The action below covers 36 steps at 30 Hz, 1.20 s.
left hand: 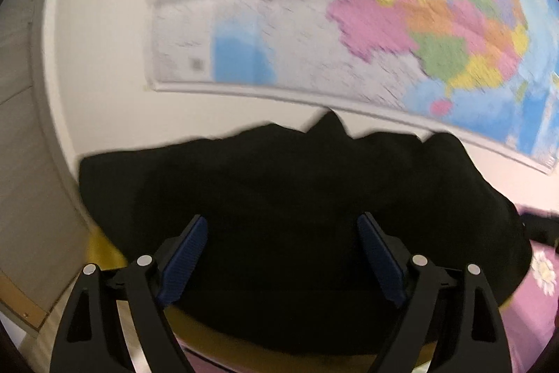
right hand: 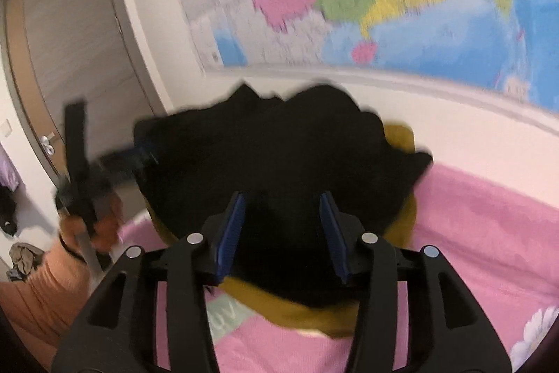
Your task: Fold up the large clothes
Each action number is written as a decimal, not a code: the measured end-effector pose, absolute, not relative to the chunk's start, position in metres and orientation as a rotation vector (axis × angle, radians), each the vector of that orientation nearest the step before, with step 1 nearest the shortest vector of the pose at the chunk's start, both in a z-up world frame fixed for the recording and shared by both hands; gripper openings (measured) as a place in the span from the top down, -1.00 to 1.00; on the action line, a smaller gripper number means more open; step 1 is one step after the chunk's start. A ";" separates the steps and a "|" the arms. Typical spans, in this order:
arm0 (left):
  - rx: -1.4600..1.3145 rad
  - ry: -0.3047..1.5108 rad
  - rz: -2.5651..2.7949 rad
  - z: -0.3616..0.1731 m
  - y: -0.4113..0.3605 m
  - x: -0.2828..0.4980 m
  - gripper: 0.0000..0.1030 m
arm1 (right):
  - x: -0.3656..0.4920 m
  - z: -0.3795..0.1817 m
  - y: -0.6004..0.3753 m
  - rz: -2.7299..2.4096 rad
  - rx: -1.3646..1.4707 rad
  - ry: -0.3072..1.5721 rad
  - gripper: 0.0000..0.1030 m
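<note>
Currently black garment (left hand: 297, 198), soft matte fabric in a lumpy heap, sits on mustard cloth (right hand: 307, 310) over fuzzy pink bedspread (right hand: 489, 240). Left gripper (left hand: 283, 254) jaws wide, released; right gripper (right hand: 283, 233) half-spread, ribbed blue pads (right hand: 230, 233) gripping nothing.

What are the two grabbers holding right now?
Nothing. The left gripper and the right gripper both stand open above the black garment, with no cloth pinched between their blue pads.
</note>
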State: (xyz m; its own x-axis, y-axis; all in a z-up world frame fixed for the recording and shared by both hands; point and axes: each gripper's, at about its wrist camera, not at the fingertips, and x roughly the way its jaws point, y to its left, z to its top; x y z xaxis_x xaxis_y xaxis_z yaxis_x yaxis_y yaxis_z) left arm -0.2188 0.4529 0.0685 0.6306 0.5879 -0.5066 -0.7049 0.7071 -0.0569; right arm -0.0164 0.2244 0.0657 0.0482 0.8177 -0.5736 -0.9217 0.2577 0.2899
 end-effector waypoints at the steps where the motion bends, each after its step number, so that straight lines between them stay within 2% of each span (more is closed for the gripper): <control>1: -0.284 0.473 0.804 0.071 0.465 -0.226 -0.65 | -0.016 0.061 0.225 1.335 -0.181 0.747 0.14; 8: -0.388 0.471 1.016 0.073 0.538 -0.257 -0.50 | -0.011 0.046 0.223 1.359 -0.125 0.808 0.10; 14: -0.455 0.604 0.979 0.037 0.564 -0.253 -0.53 | -0.014 0.047 0.222 1.364 -0.110 0.812 0.05; 19: -0.390 0.523 1.046 0.057 0.532 -0.266 -0.51 | -0.016 0.055 0.213 1.356 -0.087 0.790 0.01; 23: -0.277 0.425 0.955 0.076 0.477 -0.272 -0.67 | -0.027 0.062 0.203 1.333 -0.105 0.714 0.00; 26: -0.239 0.434 0.807 0.073 0.438 -0.260 -0.68 | -0.037 0.060 0.200 1.324 -0.129 0.682 -0.11; 33: -0.186 0.537 0.745 0.035 0.401 -0.216 -0.68 | -0.045 0.036 0.208 1.294 -0.208 0.734 -0.09; 36: -0.195 0.523 0.752 0.039 0.395 -0.222 -0.67 | -0.051 0.041 0.201 1.290 -0.204 0.705 -0.15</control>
